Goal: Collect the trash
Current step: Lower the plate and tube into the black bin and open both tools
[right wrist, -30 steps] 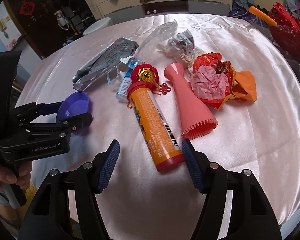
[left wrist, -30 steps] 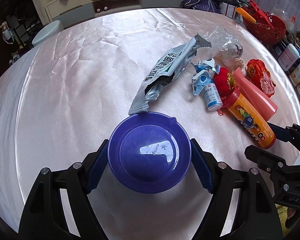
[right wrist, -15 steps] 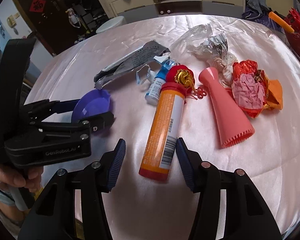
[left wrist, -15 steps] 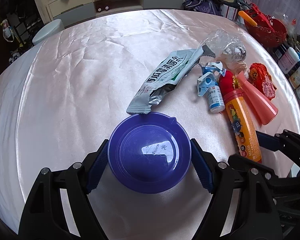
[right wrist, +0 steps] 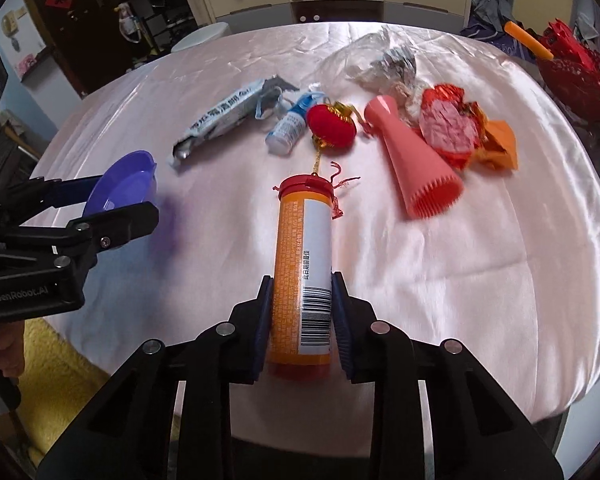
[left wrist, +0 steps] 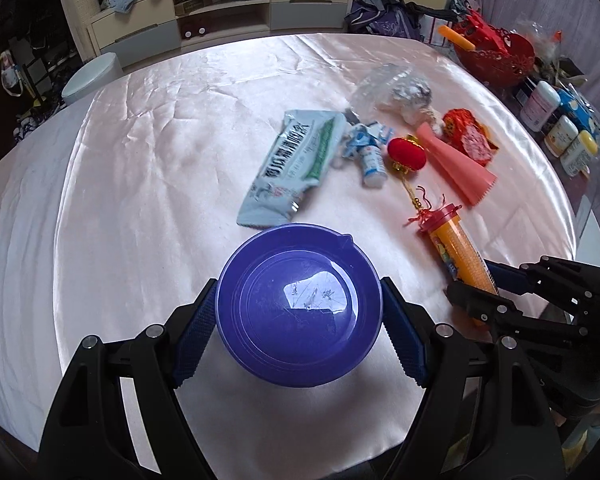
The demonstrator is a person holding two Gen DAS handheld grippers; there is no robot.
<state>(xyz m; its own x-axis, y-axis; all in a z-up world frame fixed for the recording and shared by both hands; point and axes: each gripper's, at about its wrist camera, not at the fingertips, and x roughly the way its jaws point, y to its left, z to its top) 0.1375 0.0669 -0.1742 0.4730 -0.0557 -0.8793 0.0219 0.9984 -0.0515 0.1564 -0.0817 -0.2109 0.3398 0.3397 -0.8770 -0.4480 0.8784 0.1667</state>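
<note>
A purple bowl (left wrist: 298, 312) is clamped between the fingers of the left gripper (left wrist: 298, 320) at lower centre of the left wrist view, above the pink tabletop (left wrist: 160, 184). In the right wrist view an orange tube (right wrist: 302, 268) with a red cap is gripped near its bottom end by the right gripper (right wrist: 302, 320), at lower centre. A silver wrapper (right wrist: 224, 116), a small white bottle (right wrist: 288, 130), a red lantern ornament (right wrist: 332, 126), a pink cone (right wrist: 412, 164) and crumpled red paper (right wrist: 452, 126) are seen across the upper middle.
</note>
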